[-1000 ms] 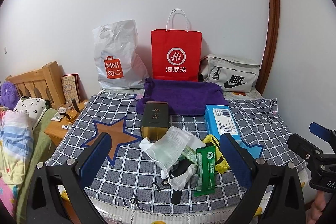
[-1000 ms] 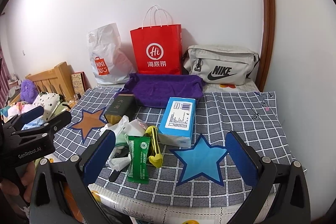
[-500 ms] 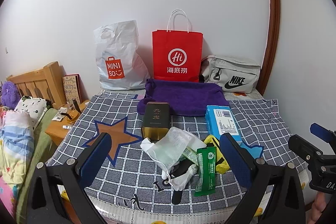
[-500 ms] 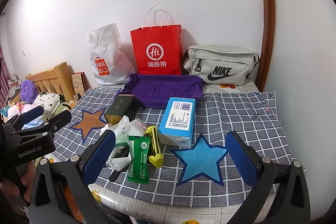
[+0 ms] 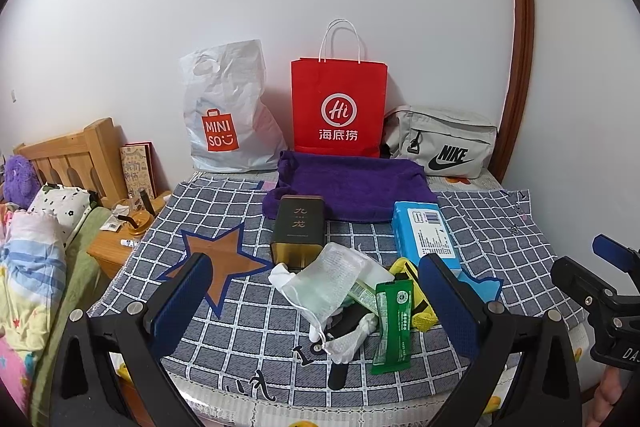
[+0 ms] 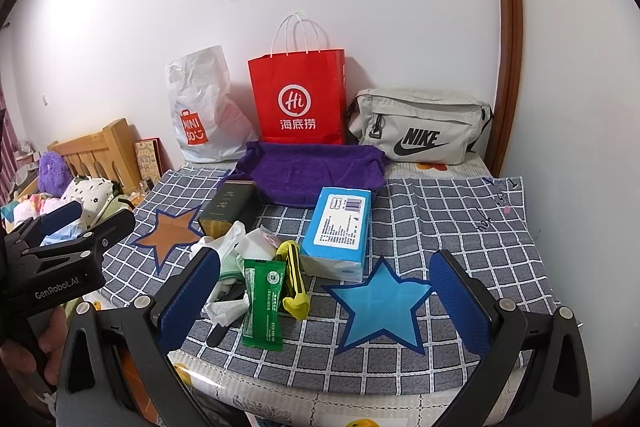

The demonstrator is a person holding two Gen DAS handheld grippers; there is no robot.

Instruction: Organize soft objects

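On a checked cloth (image 5: pixel 224 227) (image 6: pixel 460 223) lie a purple towel (image 5: pixel 352 187) (image 6: pixel 316 171), a blue tissue pack (image 5: pixel 424 235) (image 6: pixel 340 227), a clear drawstring pouch (image 5: pixel 328 279), a green sachet (image 5: pixel 394 327) (image 6: pixel 262 303), a yellow item (image 6: pixel 294 279) and crumpled white tissue (image 6: pixel 226 309). A dark tin (image 5: pixel 298 227) (image 6: pixel 232 207) stands beside them. My left gripper (image 5: pixel 316 303) is open, held above the near edge in front of the pile. My right gripper (image 6: pixel 324 303) is open too, over the blue star, and holds nothing.
Against the wall stand a white Miniso bag (image 5: pixel 228 115) (image 6: pixel 204 111), a red paper bag (image 5: pixel 340 107) (image 6: pixel 298 99) and a grey Nike pouch (image 5: pixel 444 143) (image 6: pixel 420 127). A wooden headboard (image 5: pixel 72 155), a nightstand (image 5: pixel 120 243) and bedding (image 5: pixel 32 267) lie to the left.
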